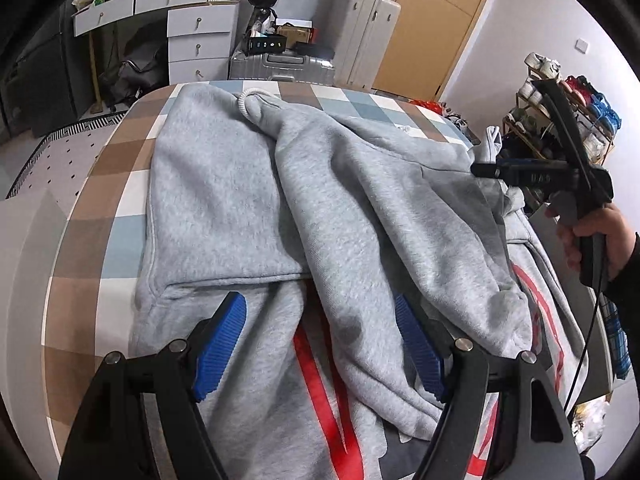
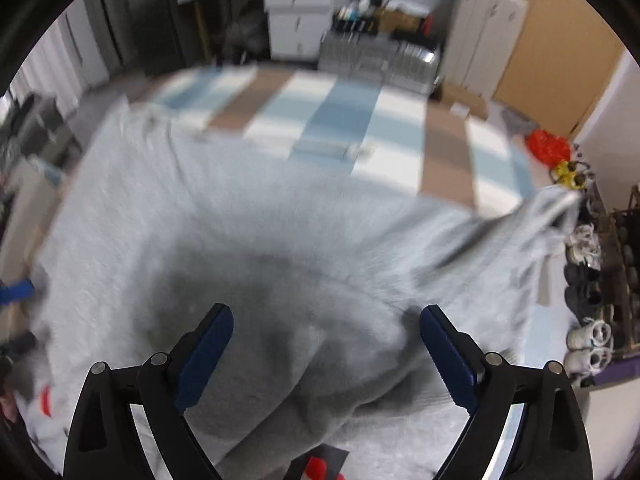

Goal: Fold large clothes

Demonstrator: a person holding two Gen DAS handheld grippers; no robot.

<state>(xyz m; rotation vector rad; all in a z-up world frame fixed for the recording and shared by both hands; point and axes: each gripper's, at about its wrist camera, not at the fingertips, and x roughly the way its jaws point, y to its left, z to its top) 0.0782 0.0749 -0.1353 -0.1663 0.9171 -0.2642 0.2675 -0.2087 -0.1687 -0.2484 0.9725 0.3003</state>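
Observation:
A large grey hoodie (image 1: 224, 200) with a red print (image 1: 316, 380) lies spread on a checked bed cover (image 1: 92, 240). One sleeve (image 1: 360, 240) is folded across its body, and the hood with a white drawcord (image 1: 244, 102) lies at the far end. My left gripper (image 1: 320, 344) hovers open over the near part, with the sleeve running between its blue pads (image 1: 222, 344). At the right edge a hand (image 1: 592, 232) holds my right gripper (image 1: 484, 170) above the hoodie's right side. In the blurred right wrist view that gripper (image 2: 326, 344) stands open over bunched grey hoodie cloth (image 2: 280, 280).
Beyond the bed stand a white desk with drawers (image 1: 192, 32), a silver suitcase (image 1: 280, 68) and a pale cabinet (image 1: 368, 40). A shoe rack (image 1: 560, 120) stands at the right of the bed, and a patterned rug (image 1: 52, 152) lies on the left.

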